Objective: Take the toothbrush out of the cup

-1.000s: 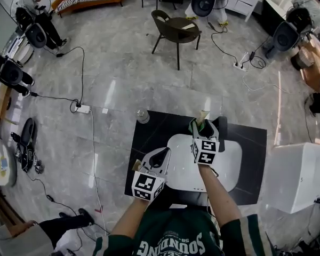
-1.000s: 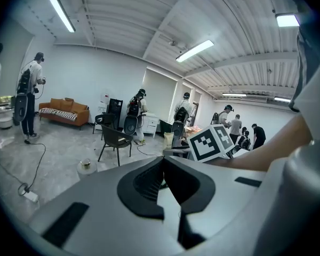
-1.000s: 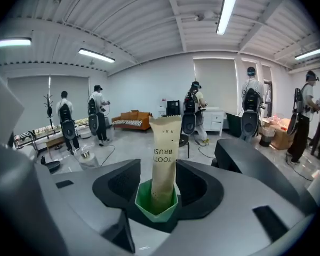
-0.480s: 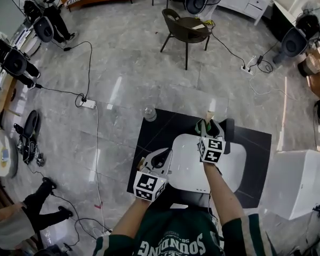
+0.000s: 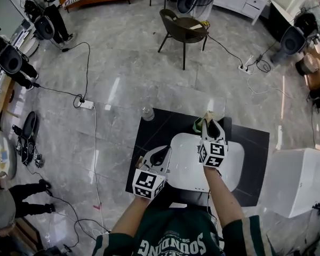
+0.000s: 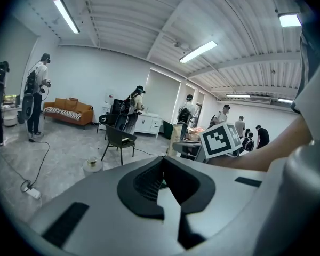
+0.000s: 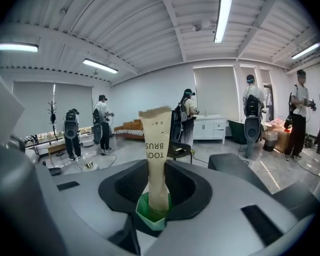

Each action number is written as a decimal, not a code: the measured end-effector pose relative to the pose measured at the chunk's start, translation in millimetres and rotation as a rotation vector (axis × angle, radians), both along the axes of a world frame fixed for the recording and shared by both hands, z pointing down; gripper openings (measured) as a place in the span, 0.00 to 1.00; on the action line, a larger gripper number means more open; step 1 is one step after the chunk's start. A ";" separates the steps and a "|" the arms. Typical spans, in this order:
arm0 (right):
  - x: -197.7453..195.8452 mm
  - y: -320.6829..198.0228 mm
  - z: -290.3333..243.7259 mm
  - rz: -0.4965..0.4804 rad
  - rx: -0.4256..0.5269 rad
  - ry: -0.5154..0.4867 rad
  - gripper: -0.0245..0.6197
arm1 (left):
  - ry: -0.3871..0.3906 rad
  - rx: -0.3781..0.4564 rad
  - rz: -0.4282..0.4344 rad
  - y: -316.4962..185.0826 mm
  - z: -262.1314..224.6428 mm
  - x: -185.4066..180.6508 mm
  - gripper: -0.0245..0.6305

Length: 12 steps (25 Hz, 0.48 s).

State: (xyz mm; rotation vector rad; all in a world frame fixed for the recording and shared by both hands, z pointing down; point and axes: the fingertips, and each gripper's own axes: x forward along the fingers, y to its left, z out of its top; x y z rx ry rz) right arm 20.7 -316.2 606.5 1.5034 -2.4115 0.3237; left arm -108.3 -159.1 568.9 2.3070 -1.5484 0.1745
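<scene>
A grey marble floor [image 5: 128,73] fills a wide room. A dark chair [image 5: 182,28] stands at 12 o'clock and a power strip [image 5: 85,104] lies at 9 o'clock of a black mat [image 5: 149,143].

In the head view a white table top [image 5: 186,164] sits over that mat, and a small jar [image 5: 148,112] stands by the mat's 11 o'clock corner. The left gripper [image 5: 162,153] hangs at the top's 9 o'clock edge. The right gripper [image 5: 210,122] reaches to the 12 o'clock edge, where the green cup [image 5: 197,125] stands. The wrapped toothbrush [image 5: 208,114] pokes up past the gripper's tips.

In the left gripper view the 2 jaws of the left gripper [image 6: 162,167] meet, with nothing between them. The other gripper's marker cube [image 6: 221,140] shows at 2 o'clock, and a sofa [image 6: 69,111] stands at 10 o'clock.

In the right gripper view the 2 jaws of the right gripper [image 7: 156,188] have just been closing and clamp the toothbrush [image 7: 156,153] on both sides. It stands upright in its paper sleeve, with its lower end inside the green cup [image 7: 149,217] at 6 o'clock of the jaws. Several people with rigs stand farther back.
</scene>
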 end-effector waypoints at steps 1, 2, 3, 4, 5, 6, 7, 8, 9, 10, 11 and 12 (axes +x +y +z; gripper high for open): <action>-0.1 0.4 -5.8 -0.001 0.009 -0.009 0.21 | 0.001 0.002 0.002 -0.9 -1.0 0.5 0.05; -0.7 0.6 -12.5 -0.002 0.019 -0.017 0.21 | 0.003 0.003 0.004 -2.1 -2.5 0.8 0.05; -1.4 0.8 -19.5 -0.005 0.030 -0.024 0.21 | 0.005 0.004 0.006 -3.3 -4.3 1.3 0.05; -1.7 1.2 -26.3 -0.008 0.039 -0.031 0.20 | 0.006 0.005 0.010 -4.3 -5.8 2.4 0.05; -1.5 1.9 -32.6 -0.012 0.049 -0.039 0.20 | 0.006 0.008 0.015 -5.0 -7.0 4.4 0.05; -1.1 2.8 -38.4 -0.018 0.059 -0.047 0.20 | 0.005 0.010 0.020 -5.5 -7.8 6.9 0.05; -0.9 3.8 -44.0 -0.027 0.069 -0.054 0.20 | 0.003 0.012 0.024 -6.0 -8.5 9.4 0.05; -1.2 5.0 -49.4 -0.036 0.078 -0.060 0.19 | 0.003 0.013 0.029 -6.6 -9.4 11.4 0.05; -1.9 6.2 -54.9 -0.046 0.086 -0.065 0.19 | 0.002 0.014 0.033 -7.5 -10.4 12.7 0.05; -2.6 7.6 -60.3 -0.053 0.094 -0.069 0.19 | 0.002 0.015 0.037 -8.5 -11.3 13.6 0.05; -3.3 9.3 -65.8 -0.061 0.102 -0.074 0.19 | 0.002 0.016 0.041 -9.6 -12.1 14.5 0.05; -3.8 11.5 -71.4 -0.068 0.111 -0.079 0.19 | 0.003 0.017 0.045 -10.6 -12.9 15.7 0.05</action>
